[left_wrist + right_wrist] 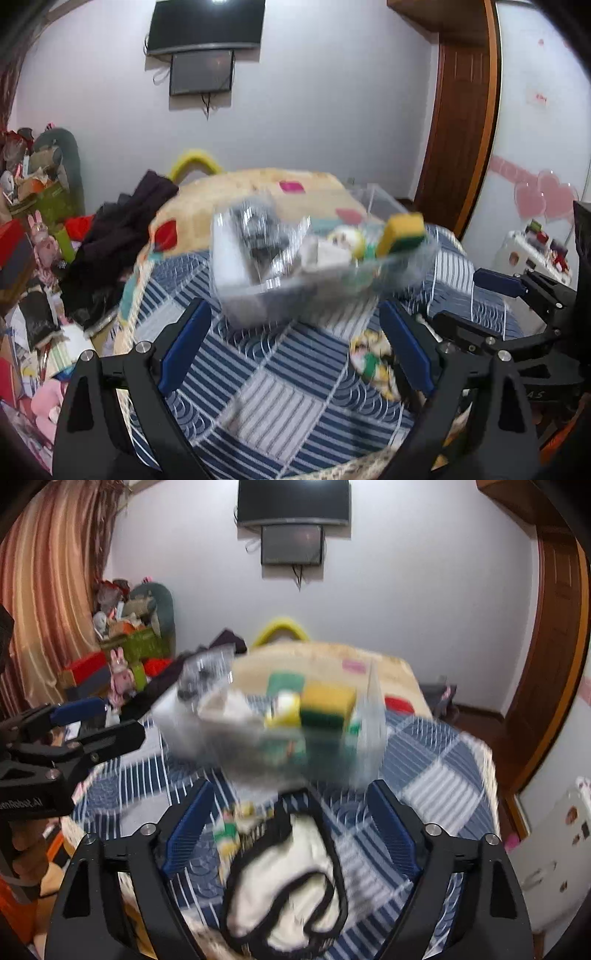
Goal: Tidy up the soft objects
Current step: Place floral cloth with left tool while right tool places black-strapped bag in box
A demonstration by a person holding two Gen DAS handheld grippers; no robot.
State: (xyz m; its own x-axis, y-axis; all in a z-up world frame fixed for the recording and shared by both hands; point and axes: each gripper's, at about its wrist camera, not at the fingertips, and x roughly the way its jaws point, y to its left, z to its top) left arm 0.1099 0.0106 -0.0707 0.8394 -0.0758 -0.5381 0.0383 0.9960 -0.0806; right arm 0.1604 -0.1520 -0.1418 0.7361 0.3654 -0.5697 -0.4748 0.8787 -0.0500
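A clear plastic bin [258, 291] stands on the blue patchwork quilt [280, 398]. It holds a yellow-green sponge [402, 232], a small yellow toy [351, 240] and other soft items. My left gripper [295, 347] is open and empty just in front of the bin. A small patterned cloth [373, 362] lies by its right finger. In the right wrist view the bin [280, 734] is blurred, with the sponge [325, 705] inside. My right gripper [291, 830] is open above a white cloth with black trim [288, 882]. The patterned cloth [232, 830] lies by its left finger.
The right gripper shows at the right of the left wrist view [517, 291]; the left gripper shows at the left of the right wrist view [74, 731]. Dark clothes [122, 236] lie on the bed's left edge. Clutter [33, 258] fills the floor left. A door [461, 129] stands right.
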